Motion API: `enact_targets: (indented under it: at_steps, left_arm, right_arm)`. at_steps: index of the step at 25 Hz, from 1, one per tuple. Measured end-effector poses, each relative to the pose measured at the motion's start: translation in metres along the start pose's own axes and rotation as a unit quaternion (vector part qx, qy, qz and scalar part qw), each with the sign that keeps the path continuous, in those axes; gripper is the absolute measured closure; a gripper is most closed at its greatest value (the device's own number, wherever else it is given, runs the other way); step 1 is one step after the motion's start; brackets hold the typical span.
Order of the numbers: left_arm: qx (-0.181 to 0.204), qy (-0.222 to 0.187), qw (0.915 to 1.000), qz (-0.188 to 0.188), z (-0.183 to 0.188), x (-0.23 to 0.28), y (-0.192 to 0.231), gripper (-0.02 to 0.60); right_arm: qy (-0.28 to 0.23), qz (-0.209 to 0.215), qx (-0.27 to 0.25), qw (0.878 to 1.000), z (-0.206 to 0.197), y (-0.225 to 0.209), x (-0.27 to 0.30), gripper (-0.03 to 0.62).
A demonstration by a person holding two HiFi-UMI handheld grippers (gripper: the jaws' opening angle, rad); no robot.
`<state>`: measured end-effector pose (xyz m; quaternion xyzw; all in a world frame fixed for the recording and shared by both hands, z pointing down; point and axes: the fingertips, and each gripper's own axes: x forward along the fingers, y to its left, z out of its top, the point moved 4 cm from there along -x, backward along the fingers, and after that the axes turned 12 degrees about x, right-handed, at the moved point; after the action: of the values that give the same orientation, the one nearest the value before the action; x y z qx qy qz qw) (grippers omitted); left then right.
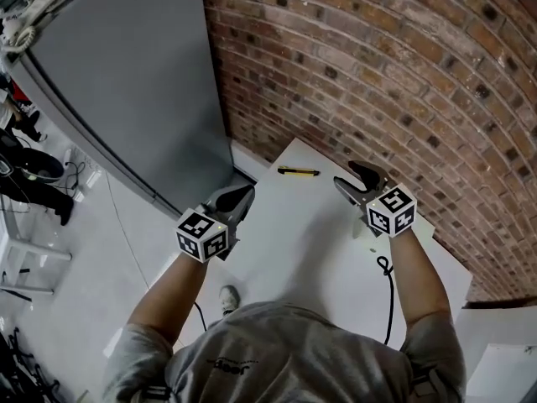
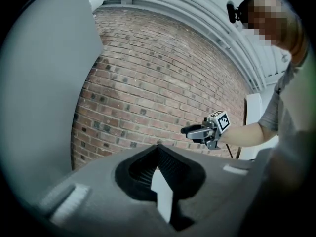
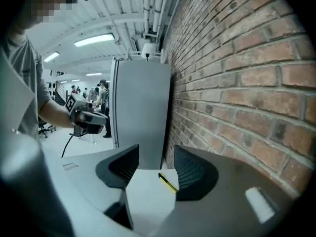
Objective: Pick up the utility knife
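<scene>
The utility knife (image 1: 298, 171), slim, yellow and black, lies flat at the far end of the white table (image 1: 294, 250), close to the brick wall. My right gripper (image 1: 351, 176) hovers just right of it, a short way off, jaws open and empty. In the right gripper view the knife (image 3: 168, 182) shows ahead between the spread jaws of the right gripper (image 3: 155, 164), not touched. My left gripper (image 1: 242, 195) is over the table's left edge, nearer than the knife, its tips together. In the left gripper view the left gripper (image 2: 158, 149) holds nothing, and the right gripper (image 2: 187, 130) shows beyond.
A brick wall (image 1: 394, 82) runs behind the table. A tall grey panel (image 1: 126, 82) stands at the left of the table's far corner. A black cable (image 1: 388, 292) lies on the table near my right forearm. People stand far off (image 3: 101, 95).
</scene>
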<state>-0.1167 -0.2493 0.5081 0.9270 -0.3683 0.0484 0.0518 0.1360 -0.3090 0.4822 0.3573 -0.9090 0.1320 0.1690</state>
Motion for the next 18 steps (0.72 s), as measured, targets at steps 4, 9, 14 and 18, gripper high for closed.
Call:
enact_targets:
  at_steps: [4,9,14,18]
  left_arm:
    - [0.007,0.001,1.0000,0.005,-0.011,0.012,0.018,0.583]
    - [0.012,0.008,0.9999,0.003,-0.031,0.032,0.038,0.583]
    - [0.016,0.018,0.9997,0.001,-0.052,0.051,0.054,0.584]
    - [0.018,0.023,0.9996,-0.003,-0.070,0.069,0.066,0.583]
  right_arm:
    - [0.049,0.028,-0.045,0.997,-0.006,-0.009,0.041,0.361]
    - [0.116,0.057,-0.101,0.987,-0.027,-0.025,0.094,0.361]
    - [0.171,0.083,-0.117,0.975,-0.058,-0.041,0.144,0.361]
    - [0.220,0.093,-0.144,0.960,-0.090,-0.058,0.178,0.361]
